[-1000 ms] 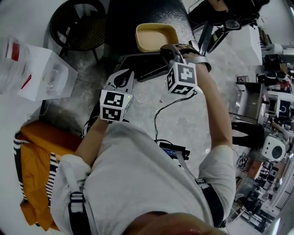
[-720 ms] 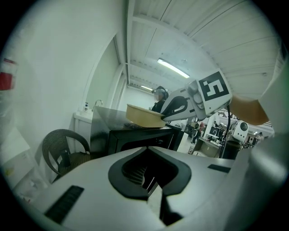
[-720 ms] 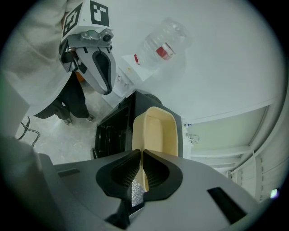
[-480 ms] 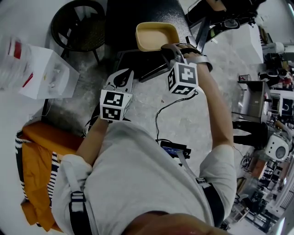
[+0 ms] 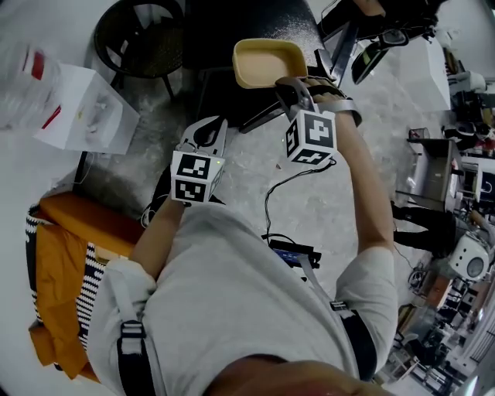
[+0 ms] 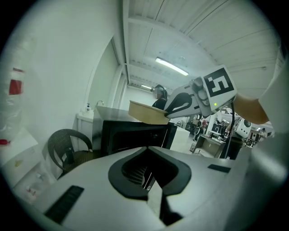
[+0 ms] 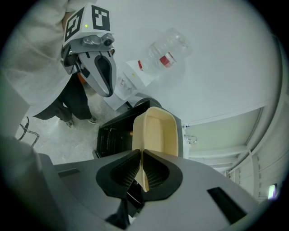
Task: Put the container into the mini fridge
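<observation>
Head view: the right gripper (image 5: pixel 289 83) pinches the near rim of the pale yellow, shallow rectangular plastic container (image 5: pixel 267 60), which hangs in the air over the black box-shaped mini fridge (image 5: pixel 232 23). The left gripper (image 5: pixel 207 125) hangs lower and to the left, well apart from the container, above the speckled grey floor (image 5: pixel 309 209). A dark woven armchair (image 5: pixel 143 42) stands just beside the fridge, and a white cardboard box (image 5: pixel 89 112) sits further left.

Left gripper view: the left gripper's (image 6: pixel 147 155) jaws are pressed together with nothing between them. Beyond them stands the mini fridge (image 6: pixel 135 135), its front dark and seemingly open. The container (image 6: pixel 145 113) hovers just above its top edge, held by the right gripper (image 6: pixel 168 113). The armchair (image 6: pixel 67 146) is at the left.

Right gripper view: the right gripper's (image 7: pixel 142 168) pads clamp one thin end wall of the container (image 7: pixel 158 128), whose hollow faces the camera. Below lies the fridge (image 7: pixel 110 135), with wire shelving showing inside. Whether the container hangs over the top or before the opening is hard to tell. The left gripper (image 7: pixel 106 90) is at upper left, near a clear plastic bottle with a red label (image 7: pixel 167 52).
</observation>
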`<state>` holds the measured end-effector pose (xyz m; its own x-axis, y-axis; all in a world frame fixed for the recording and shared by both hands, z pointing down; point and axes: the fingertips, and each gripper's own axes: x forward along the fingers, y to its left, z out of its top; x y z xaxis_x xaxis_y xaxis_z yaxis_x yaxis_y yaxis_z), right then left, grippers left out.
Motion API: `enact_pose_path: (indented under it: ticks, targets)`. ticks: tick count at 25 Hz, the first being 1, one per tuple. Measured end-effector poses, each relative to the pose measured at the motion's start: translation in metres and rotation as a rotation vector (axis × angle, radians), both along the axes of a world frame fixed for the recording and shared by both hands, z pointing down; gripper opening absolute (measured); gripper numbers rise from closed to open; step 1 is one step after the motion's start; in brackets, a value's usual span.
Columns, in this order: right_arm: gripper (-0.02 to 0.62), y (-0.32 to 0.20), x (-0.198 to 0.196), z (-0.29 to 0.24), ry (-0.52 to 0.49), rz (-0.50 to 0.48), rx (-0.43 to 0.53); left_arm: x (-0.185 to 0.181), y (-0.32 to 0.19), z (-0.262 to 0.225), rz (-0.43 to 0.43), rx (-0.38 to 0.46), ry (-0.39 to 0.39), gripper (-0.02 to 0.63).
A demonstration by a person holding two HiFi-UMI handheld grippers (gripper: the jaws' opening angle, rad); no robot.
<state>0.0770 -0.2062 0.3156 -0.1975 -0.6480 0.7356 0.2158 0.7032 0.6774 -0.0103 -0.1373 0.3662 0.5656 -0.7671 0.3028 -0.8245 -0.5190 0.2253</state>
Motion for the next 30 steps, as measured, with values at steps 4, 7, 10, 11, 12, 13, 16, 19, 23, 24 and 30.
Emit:
enact_pose_path:
  ticks: [4,7,10,11,12,13,16,19,23,24,30]
  targets:
    - [0.052,0.023,-0.003,0.005,-0.040,0.012,-0.004,-0.010,0.021,0.008,-0.014,-0.008,-0.031,0.012]
    - [0.052,0.042,-0.003,0.013,-0.037,0.021,-0.002,-0.017,0.033,0.012,-0.020,-0.008,-0.037,0.012]
    - [0.052,0.057,-0.006,0.023,-0.025,0.029,-0.013,-0.019,0.043,0.016,-0.004,-0.014,-0.051,0.012]
    - [0.052,0.062,-0.006,0.026,-0.019,0.033,-0.018,-0.017,0.047,0.017,0.008,-0.013,-0.054,0.012]
    - [0.052,0.067,-0.006,0.029,-0.015,0.040,-0.023,-0.016,0.051,0.017,0.022,-0.011,-0.056,0.012]
    - [0.052,0.072,-0.006,0.032,-0.014,0.050,-0.029,-0.015,0.054,0.017,0.035,-0.010,-0.055,0.012]
    - [0.052,0.082,-0.011,0.037,-0.030,0.089,-0.048,-0.021,0.057,0.017,0.048,-0.014,-0.050,0.012]
    - [0.052,0.091,-0.020,0.042,-0.045,0.109,-0.070,-0.032,0.056,0.014,0.044,-0.010,-0.051,0.012]
    - [0.052,0.106,-0.027,0.055,-0.059,0.156,-0.104,-0.045,0.065,0.017,0.065,-0.019,-0.050,0.012]
    - [0.052,0.107,-0.030,0.058,-0.071,0.175,-0.110,-0.049,0.065,0.019,0.067,-0.021,-0.047,0.012]
    - [0.052,0.128,-0.035,0.077,-0.072,0.250,-0.124,-0.060,0.079,0.035,0.080,-0.053,-0.021,0.012]
